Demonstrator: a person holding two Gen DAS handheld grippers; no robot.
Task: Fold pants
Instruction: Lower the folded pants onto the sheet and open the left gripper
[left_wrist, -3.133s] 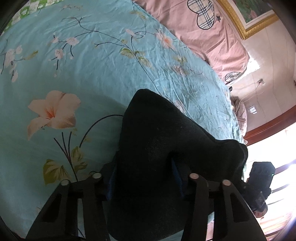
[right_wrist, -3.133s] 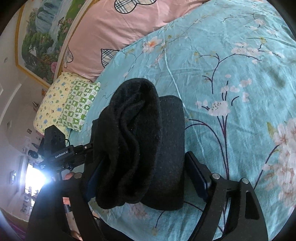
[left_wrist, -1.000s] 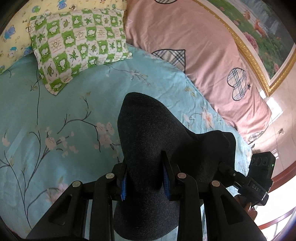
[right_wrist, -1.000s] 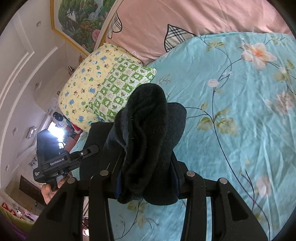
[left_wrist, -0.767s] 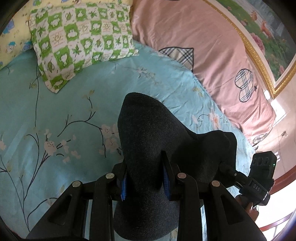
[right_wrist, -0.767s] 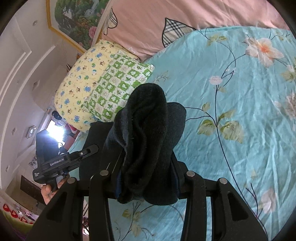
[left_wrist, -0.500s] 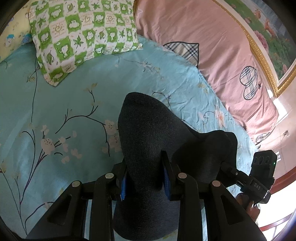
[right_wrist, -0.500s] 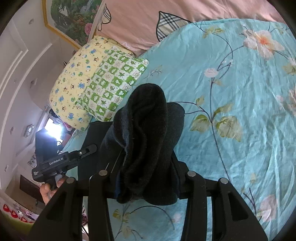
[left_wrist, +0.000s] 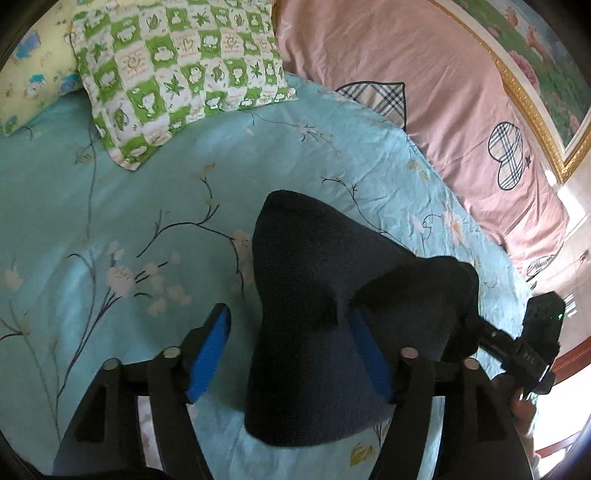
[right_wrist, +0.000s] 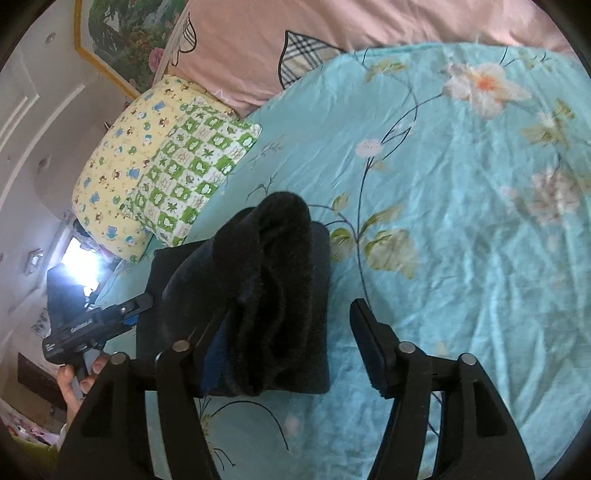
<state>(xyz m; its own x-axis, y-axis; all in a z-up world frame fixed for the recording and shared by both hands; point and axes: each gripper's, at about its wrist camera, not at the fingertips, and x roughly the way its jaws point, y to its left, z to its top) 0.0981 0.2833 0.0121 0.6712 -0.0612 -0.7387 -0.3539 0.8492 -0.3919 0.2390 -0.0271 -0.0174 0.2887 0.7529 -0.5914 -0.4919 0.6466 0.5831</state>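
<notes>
Black folded pants (right_wrist: 280, 295), "GenRobot.AI" faintly legible on left hand-held gripper (right_wrist: 142, 302)

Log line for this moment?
left gripper: just opened, off pants | right gripper: just opened | pants: folded, on bed

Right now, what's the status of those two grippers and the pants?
Left gripper and right gripper just opened, pads off. Folded black pants lying on bedsheet. Nothing in the way.

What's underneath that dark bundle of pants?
The pants lie on the turquoise flowered bedsheet, which shows all around them. Whatever is directly beneath the folded cloth is covered, so only sheet can be presumed there.
</notes>
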